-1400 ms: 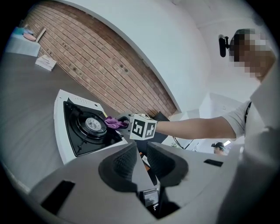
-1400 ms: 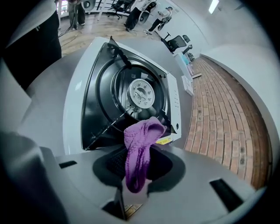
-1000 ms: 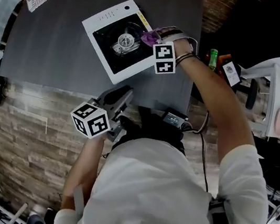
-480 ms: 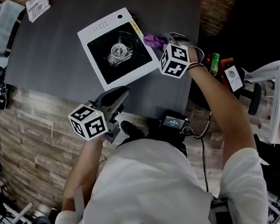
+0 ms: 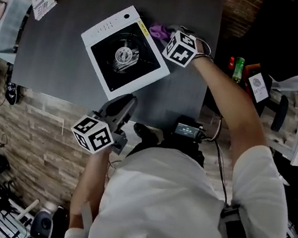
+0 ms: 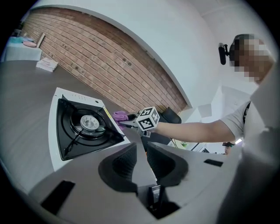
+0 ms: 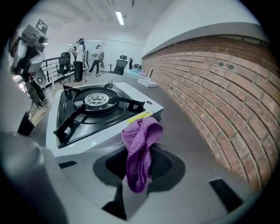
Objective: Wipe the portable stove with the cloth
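Right gripper (image 7: 140, 162) clamps cloth (image 7: 139, 144) beside stove (image 5: 144, 78) edge; left gripper (image 6: 141, 159) empty, jaws apart; risk: cloth snags on pan support (image 7: 127, 103), pulls free; stove w/o brace may slide.

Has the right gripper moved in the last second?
Yes. The right gripper with the cloth has drawn back off the stove, beyond its yellow-striped edge.

White stove (image 5: 104, 27), purple cloth (image 5: 158, 31) at right gripper (image 5: 165, 34)

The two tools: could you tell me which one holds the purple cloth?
The right tool, beside the white portable stove: the purple knitted cloth is pinched between its jaws; the left tool holds nothing.
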### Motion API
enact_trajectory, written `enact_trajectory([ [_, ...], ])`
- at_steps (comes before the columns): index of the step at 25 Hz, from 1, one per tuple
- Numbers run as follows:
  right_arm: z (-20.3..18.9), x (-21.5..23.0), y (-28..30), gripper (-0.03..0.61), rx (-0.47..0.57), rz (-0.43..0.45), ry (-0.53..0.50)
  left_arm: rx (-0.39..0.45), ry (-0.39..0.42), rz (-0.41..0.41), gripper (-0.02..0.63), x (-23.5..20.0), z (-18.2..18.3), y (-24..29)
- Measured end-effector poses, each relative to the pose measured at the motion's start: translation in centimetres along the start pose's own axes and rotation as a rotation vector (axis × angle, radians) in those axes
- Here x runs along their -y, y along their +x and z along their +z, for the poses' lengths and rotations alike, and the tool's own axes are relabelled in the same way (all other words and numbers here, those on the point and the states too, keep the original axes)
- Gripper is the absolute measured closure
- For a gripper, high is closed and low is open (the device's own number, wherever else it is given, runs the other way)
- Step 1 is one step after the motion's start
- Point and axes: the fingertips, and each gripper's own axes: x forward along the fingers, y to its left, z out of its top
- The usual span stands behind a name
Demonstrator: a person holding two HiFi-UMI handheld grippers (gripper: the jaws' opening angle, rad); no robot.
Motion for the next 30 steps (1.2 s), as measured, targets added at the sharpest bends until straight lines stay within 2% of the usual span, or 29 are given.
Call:
enact_trajectory([
  [6,1.6,1.2,2.2,0.472,0.06,0.033,0.052,0.005,-0.019,0.053,0.546,-0.5,-0.2,0.0],
  [11,1.7,0.0,2.9,0.472,0.069,0.093,0.036,0.008,-0.024,0.065,0.546,-0.6,-0.4,0.1],
  [20,0.4,-2.3,2.2,0.472,0.076,0.193,0.024,-0.001,-0.027,0.05,0.546,-0.2,-0.7,0.9],
  [30,-1.0,-4.6,0.3,0.472,0.075,0.24,0.016,-0.016,-0.025,0.028,0.546,0.7,-1.3,1.6],
])
